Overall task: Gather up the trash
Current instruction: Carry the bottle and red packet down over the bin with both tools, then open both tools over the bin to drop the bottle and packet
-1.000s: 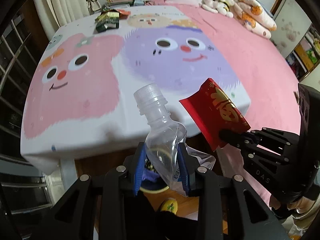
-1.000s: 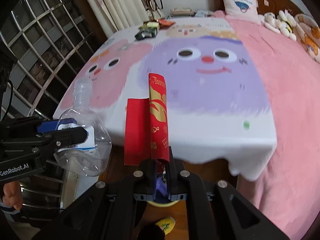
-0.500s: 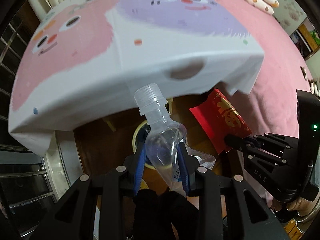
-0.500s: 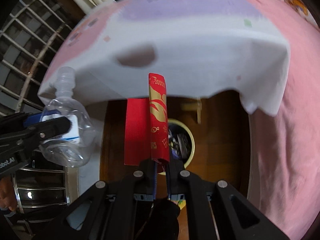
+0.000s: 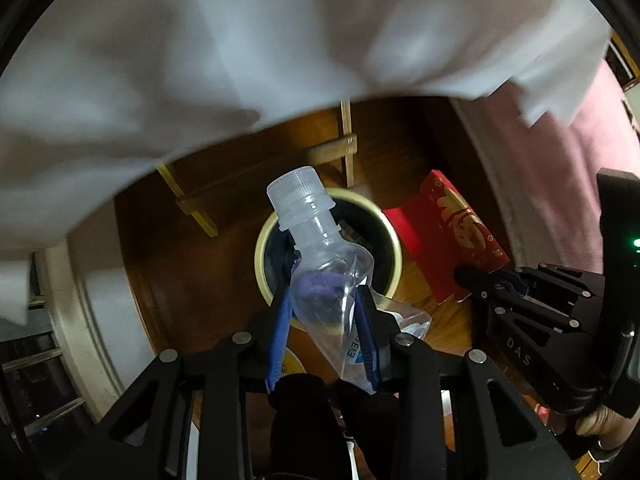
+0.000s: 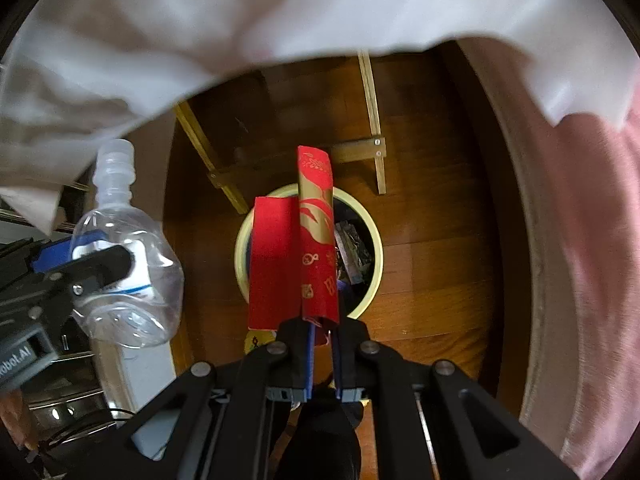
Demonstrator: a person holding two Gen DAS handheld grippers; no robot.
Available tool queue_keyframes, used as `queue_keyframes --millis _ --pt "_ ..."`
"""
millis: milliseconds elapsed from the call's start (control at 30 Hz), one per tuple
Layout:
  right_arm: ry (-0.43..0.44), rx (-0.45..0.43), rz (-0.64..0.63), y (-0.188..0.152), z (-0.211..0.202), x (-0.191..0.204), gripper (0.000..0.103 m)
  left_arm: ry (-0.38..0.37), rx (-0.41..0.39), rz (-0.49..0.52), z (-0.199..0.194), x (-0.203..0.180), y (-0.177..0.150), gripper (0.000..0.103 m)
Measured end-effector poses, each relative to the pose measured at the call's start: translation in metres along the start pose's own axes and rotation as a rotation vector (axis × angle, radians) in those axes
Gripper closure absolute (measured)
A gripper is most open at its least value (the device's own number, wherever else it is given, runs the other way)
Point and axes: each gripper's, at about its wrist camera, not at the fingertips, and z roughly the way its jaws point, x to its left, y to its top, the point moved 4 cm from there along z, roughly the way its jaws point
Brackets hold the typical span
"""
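Black claws, blue pads

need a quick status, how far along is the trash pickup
Done: round yellow-rimmed bin already holds scraps. In hand: left tool clamps a crushed clear plastic bottle; right tool pinches a folded red-and-gold envelope, both above the bin. Left: dropping both in.

Left claw pointing down, clamped, right claw pinched shut

Clear crushed bottle, white cap, blue-printed label. Red box with gold motifs; bin rim pale yellow, inside dark. Sheet white, blurred; floor brown wood, bedcover pink.
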Motion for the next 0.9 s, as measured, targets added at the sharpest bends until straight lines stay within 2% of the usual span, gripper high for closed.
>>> queue_keyframes --millis 233,267,367,500,900 --pt "-0.009 0.033 0.033 -0.007 0.063 -0.011 0.096 0.023 0.04 0.016 0.071 -0.005 0.002 0.071" --pt "-0.01 0.036 0.034 -0.007 0.069 -0.011 0.096 0.027 0.05 0.014 0.082 -0.005 0.003 0.067" --pt "-0.014 0.047 0.037 -0.013 0.086 -0.013 0.096 0.029 0.057 0.004 0.097 -0.001 0.006 0.038" --pt "-0.017 0.061 0.04 -0.016 0.097 -0.016 0.096 0.043 0.047 -0.008 0.105 0.005 0.006 0.029" --pt "-0.031 0.055 0.002 -0.008 0.101 -0.007 0.093 0.113 -0.026 -0.069 0.089 0.04 -0.004 0.028"
